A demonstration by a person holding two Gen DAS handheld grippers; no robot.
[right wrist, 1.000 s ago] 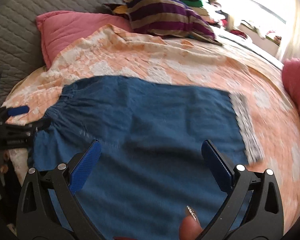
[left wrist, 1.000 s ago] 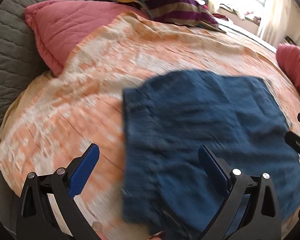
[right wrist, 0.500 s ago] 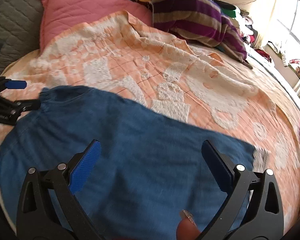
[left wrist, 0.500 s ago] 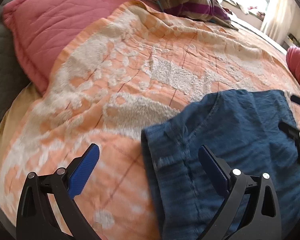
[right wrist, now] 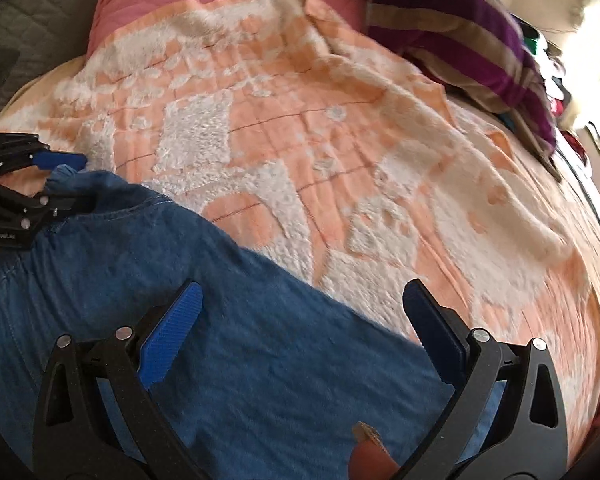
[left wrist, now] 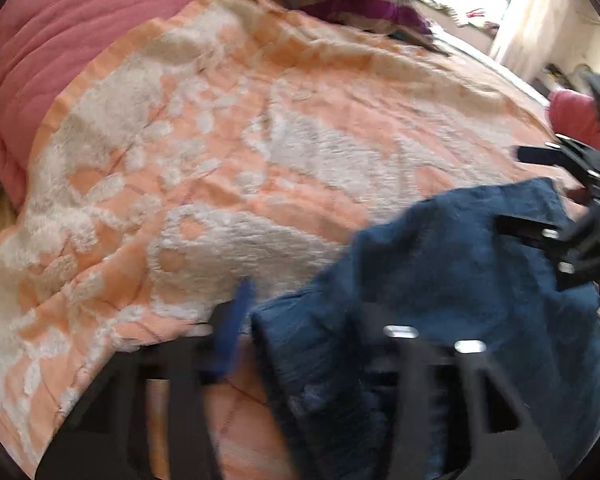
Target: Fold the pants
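**Denim pants flat on bed, both grippers at their far edge**

L gripper sits at the left end of the blue pants, reaching in from the side. Its two fingers lie one above the other in the R wrist view, w/ the gathered waistband corner bunched between them. Its own view is smeared by blur. The blue pad shows just beside the denim edge, and the other finger is lost under the cloth. Jaws look narrowed around the fabric, but can't tell whether they actually pinch it.

R gripper hovers low over the pants, pointing across the bed toward the pillows, jaws spread wide w/ nothing between the pads but denim below. From the L wrist view it shows at the right edge, fingers apart, w/ the far border of the pants at them. A fingertip of the person's R hand pokes in at the bottom of the frame, nail visible.

Pants lie spread on the orange-and-white blanket, mostly flat, near side of the bed, long edge running diagonally. Waistband corner is slightly raised at the L gripper.

Behind the blanket: pink pillow at the head, purple-striped pillow next to it and overlapping the blanket's edge. Grey quilted headboard is beyond.
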